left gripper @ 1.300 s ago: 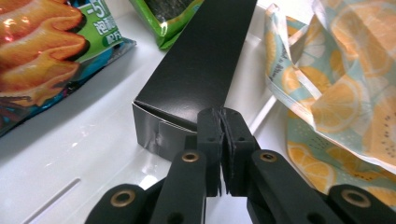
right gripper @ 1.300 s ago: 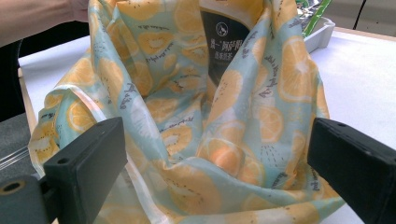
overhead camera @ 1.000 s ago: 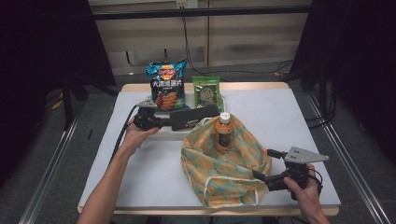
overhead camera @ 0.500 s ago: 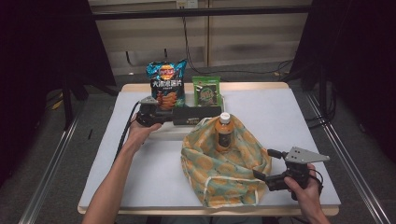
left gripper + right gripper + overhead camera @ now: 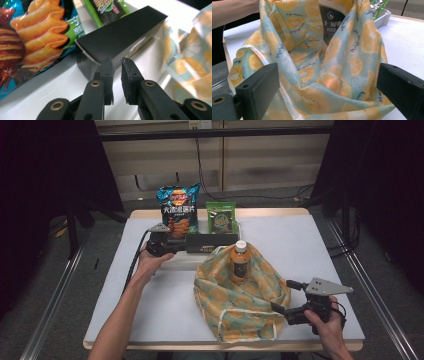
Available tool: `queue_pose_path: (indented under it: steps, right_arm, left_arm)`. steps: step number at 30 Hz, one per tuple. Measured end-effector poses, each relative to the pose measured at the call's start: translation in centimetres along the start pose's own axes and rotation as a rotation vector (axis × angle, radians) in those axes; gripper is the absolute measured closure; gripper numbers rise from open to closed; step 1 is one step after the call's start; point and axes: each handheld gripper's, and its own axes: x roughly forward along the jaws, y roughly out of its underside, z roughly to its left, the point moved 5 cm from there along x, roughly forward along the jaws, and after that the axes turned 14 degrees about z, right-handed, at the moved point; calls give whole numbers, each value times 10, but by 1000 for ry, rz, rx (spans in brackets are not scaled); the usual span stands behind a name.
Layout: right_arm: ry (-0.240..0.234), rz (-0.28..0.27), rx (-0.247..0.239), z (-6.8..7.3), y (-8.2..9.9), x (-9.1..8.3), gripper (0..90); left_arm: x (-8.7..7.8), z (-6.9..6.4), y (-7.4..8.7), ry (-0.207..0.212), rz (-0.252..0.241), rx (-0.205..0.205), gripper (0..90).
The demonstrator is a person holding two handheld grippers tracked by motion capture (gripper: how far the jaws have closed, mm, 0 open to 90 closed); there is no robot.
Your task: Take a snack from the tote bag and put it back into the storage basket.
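Looked mid-pack: black box [image 5: 120,37] lay in white tray [image 5: 200,260] behind fruit-print bag [image 5: 240,305], w/ left hand-held gripper [image 5: 116,62] nearly closed at its corner, prob. gripping. Right hand-held gripper [image 5: 327,82] spread wide at bag's front edge. Next prob. called for lifting box over into bag beside bottle [image 5: 240,262].

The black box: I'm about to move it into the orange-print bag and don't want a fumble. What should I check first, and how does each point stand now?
1. Left gripper has the black box: not ok. The jaws stand narrowly apart at its near end, and contact is not clear.
2. Box free to lift: ok. Its top is bare, with the chip bag behind it.
3. Fabric bag mouth open: ok. It gapes upward.
4. Room inside: cannot tell. A bottle stands in it.
5. Right gripper holds the bag: not ok. Its jaws are wide open at the bag's edge.
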Motion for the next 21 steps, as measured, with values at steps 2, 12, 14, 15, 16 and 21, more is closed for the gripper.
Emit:
queue_pose_path:
  steps: [2, 12, 14, 15, 16, 21]
  right_arm:
    - [1, -2, 3, -1, 0, 0, 40]
    - [5, -7, 6, -2, -1, 0, 47]
    - [8, -8, 5, -3, -1, 0, 48]
    - [9, -8, 5, -3, -1, 0, 49]
    - [10, -7, 5, -3, -1, 0, 51]
    - [19, -6, 7, -2, -2, 0, 70]
  left_arm:
    - [-4, -5, 0, 5, -7, 5, 747]
    - [-25, -35, 0, 37, -53, 1, 520]
    - [-34, -44, -1, 45, -71, 22, 508]
    - [-38, -49, -2, 48, -88, 32, 506]
    - [-43, -55, -3, 53, -99, 43, 504]
    - [-64, -78, -8, 83, -153, 87, 555]
